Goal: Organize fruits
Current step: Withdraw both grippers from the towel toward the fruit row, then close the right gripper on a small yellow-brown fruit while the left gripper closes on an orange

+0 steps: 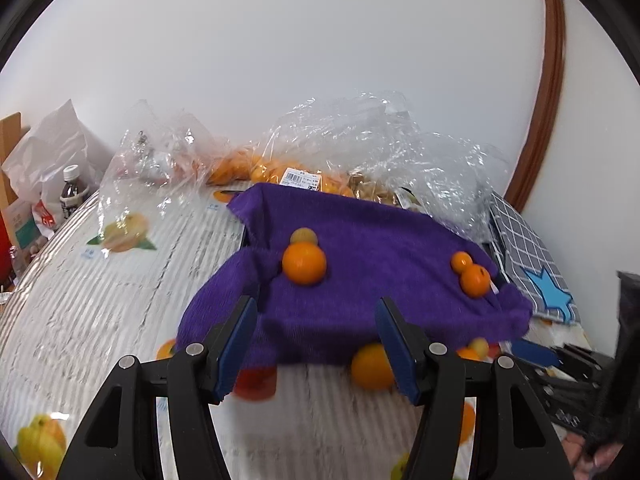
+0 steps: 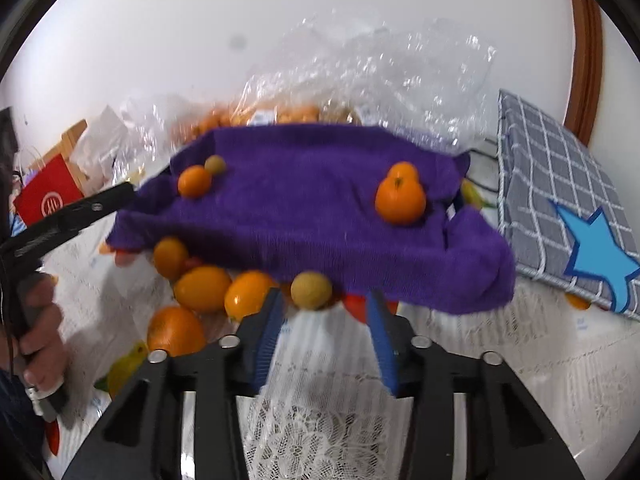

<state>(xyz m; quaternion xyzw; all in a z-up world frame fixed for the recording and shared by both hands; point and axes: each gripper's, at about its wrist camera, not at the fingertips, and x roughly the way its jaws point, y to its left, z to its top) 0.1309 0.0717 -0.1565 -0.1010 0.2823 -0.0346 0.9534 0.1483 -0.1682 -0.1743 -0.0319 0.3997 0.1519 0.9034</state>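
A purple cloth (image 1: pixel 380 248) (image 2: pixel 304 200) lies draped over a raised tray. On its left part sit an orange (image 1: pixel 304 262) (image 2: pixel 194 181) and a small yellowish fruit (image 1: pixel 304 236); on its right part sit two oranges (image 1: pixel 475 280) (image 2: pixel 400 200). Several loose oranges (image 2: pixel 202 288) lie on the table in front of the cloth. My left gripper (image 1: pixel 316 308) is open before the cloth's front edge, with one orange (image 1: pixel 370 366) on the table by its right finger. My right gripper (image 2: pixel 324 294) is open, and a pale yellow fruit (image 2: pixel 311 291) sits just past its tips, untouched.
Clear plastic bags (image 1: pixel 380 140), one holding oranges (image 1: pixel 264 170), stand behind the cloth against the wall. A grey checked bag with a blue star (image 2: pixel 560 184) lies to the right. A bottle (image 1: pixel 72 190) and a red bag (image 2: pixel 50 196) stand far left. A person's hand (image 2: pixel 40 328) grips the left tool.
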